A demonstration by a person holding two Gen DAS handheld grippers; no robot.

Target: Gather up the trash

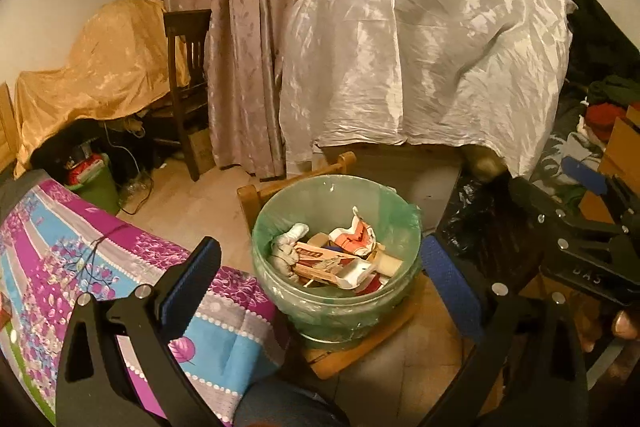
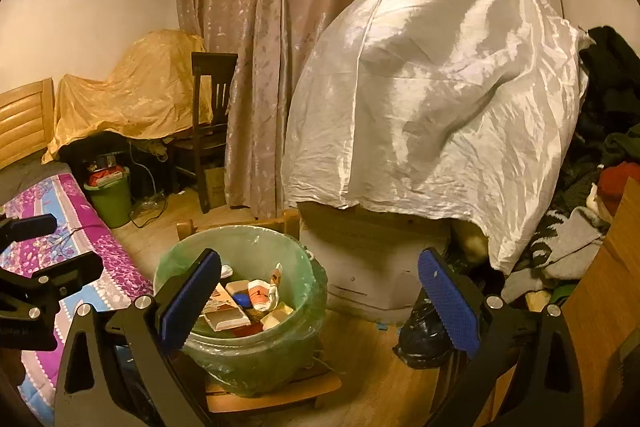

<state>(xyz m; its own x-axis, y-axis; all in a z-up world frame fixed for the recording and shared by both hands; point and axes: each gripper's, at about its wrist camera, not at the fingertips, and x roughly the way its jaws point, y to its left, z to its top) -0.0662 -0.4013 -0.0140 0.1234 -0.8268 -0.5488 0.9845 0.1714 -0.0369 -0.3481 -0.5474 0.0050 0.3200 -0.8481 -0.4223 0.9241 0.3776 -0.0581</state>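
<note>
Now, bin (image 1: 336,251): sitting on a low wooden stool (image 1: 360,347), lined with a green bag, already holding cartons and wrappers (image 1: 340,259).
Left gripper (image 1: 320,279): hovering over the bin, jaws spread wide, gripping nothing; probably lining up on the liner.
Right gripper (image 2: 320,299): hanging beside the bin, spread apart, empty.
Surroundings: floral bedspread (image 1: 100,267) lying left of the bin, white-draped furniture (image 1: 420,47) and curtain (image 1: 240,7) rising behind it, wooden floor (image 2: 380,379) showing underneath.

We cannot tell what the white sheet (image 1: 424,43) covers, nor what lies under the yellow cloth (image 1: 104,67). The bucket (image 1: 336,311) hides its lower trash (only top scraps show), and the bedspread (image 1: 120,291) runs off-frame.
</note>
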